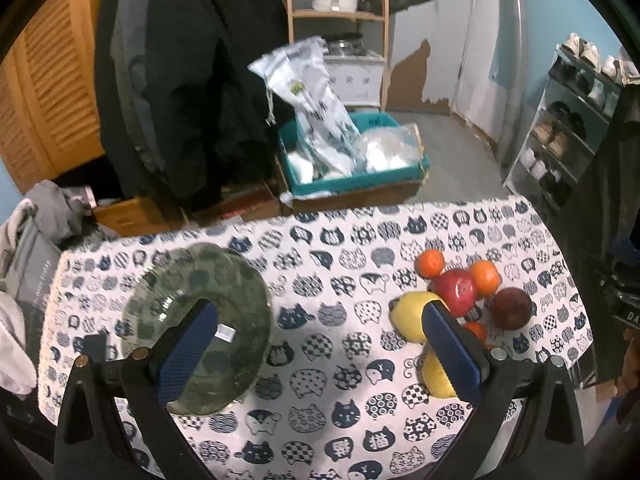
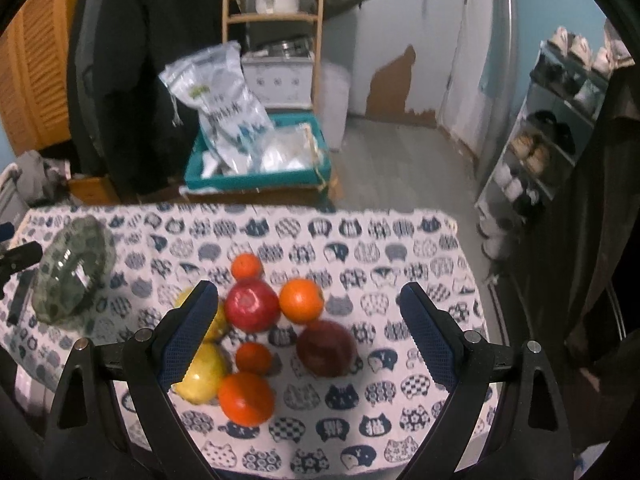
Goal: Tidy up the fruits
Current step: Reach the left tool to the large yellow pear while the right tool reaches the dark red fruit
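A green glass plate (image 1: 224, 280) lies on the cat-print tablecloth (image 1: 328, 344) at the left, seen small in the right wrist view as plate (image 2: 60, 276). To its right is a cluster of fruit: a red apple (image 2: 251, 305), a dark red apple (image 2: 326, 347), several oranges such as orange (image 2: 301, 300) and orange (image 2: 245, 398), and two yellow fruits, the nearer being yellow fruit (image 2: 202, 372). My left gripper (image 1: 316, 340) hangs open above the cloth between plate and fruit. My right gripper (image 2: 308, 328) is open over the fruit cluster, holding nothing.
Beyond the table's far edge stand a teal bin (image 1: 352, 176) with plastic bags, a wooden shelf (image 1: 336, 16) with a pot, dark coats (image 1: 192, 80) and a shoe rack (image 1: 568, 128). Grey clothes (image 1: 44, 216) pile up at the left.
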The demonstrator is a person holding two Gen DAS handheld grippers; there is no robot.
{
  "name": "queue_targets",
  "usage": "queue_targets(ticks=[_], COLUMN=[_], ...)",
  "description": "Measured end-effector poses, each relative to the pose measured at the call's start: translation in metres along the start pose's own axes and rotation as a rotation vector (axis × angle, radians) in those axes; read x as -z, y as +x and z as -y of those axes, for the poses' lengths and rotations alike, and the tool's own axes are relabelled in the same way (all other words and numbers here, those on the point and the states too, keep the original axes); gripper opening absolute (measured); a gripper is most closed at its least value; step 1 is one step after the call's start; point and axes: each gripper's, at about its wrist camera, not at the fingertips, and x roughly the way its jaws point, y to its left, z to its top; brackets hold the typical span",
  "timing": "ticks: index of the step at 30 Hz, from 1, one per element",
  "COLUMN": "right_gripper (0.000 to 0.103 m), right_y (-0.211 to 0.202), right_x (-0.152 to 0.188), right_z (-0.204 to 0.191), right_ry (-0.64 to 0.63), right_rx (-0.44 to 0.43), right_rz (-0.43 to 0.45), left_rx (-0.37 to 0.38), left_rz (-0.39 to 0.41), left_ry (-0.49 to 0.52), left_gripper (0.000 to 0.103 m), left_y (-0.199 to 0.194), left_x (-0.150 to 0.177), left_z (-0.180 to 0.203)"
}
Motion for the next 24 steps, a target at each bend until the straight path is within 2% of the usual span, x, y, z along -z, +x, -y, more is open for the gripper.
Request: queue_targets(ticks=[11, 17, 24], right_gripper=[0.091, 0.091, 0.091], right_y=[0.059, 0.09, 0.126], right_x=[0.028, 0.037, 0.051], right_z=[0.023, 0.023, 0.027], right_ry=[0.049, 0.044, 0.044], right_rx=[0.015, 0.016, 0.025], right_rz=[-0.188, -0.266, -0.347], left_rx=[0.008, -0.007, 0.012], left_rz=[-0.118, -0.179, -0.236], left_ry=[0.013, 0.045, 0.046], left_gripper=[0.103, 0.103, 0.103], left_y=[0.05, 0.08, 0.11], left_x=[0.008, 0.014, 0.017], left_z=[0.023, 0.038, 0.048])
